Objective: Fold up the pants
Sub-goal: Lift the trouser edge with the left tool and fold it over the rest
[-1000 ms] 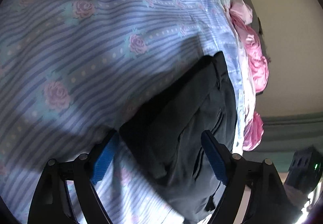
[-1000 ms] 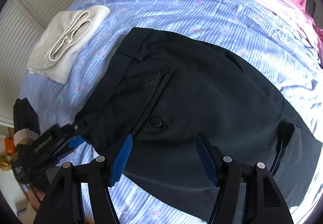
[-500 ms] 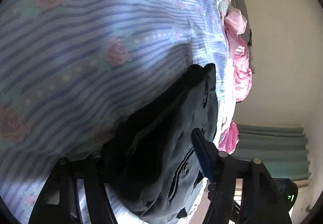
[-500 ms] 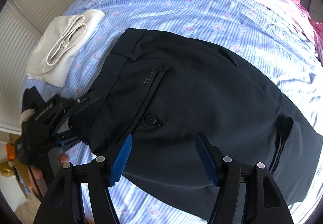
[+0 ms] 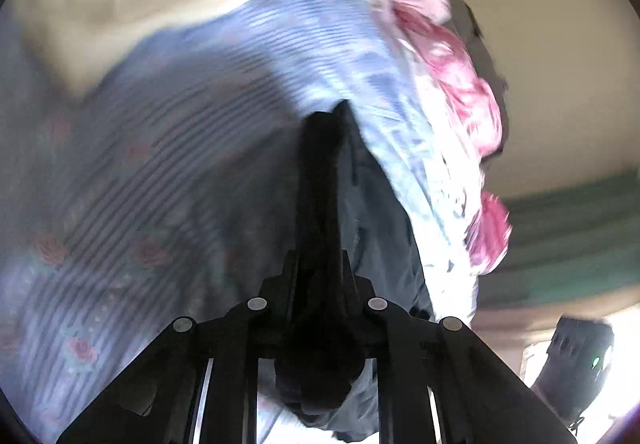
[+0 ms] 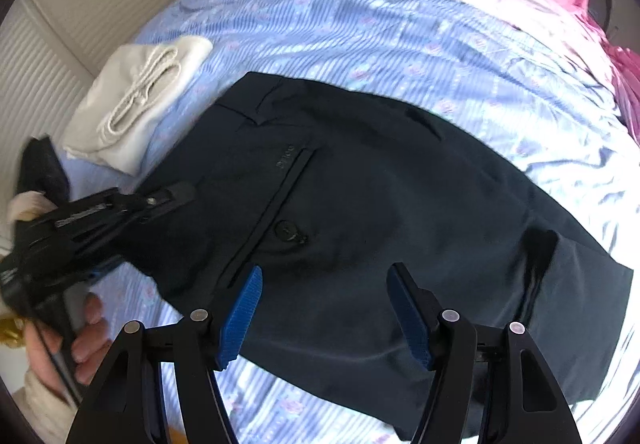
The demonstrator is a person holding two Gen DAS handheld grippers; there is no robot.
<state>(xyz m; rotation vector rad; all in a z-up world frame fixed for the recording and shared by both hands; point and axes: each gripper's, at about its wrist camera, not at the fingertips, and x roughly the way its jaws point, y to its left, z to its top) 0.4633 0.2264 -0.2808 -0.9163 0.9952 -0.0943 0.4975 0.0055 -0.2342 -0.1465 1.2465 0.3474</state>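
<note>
Right wrist: pants flat on striped floral bedsheet, wall panels behind.

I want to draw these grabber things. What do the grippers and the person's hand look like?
Each gripper is black plastic with silver screw heads. The right gripper has two angular fingers with ribbed blue pads. The left gripper carries small, unreadable white lettering on its side. The hand holding it is bare, with a cream sleeve at the wrist.

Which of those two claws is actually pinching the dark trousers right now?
The left claw: its fingers are shut on the waistband corner of the dark navy trousers. The right claw hangs open above them.
</note>
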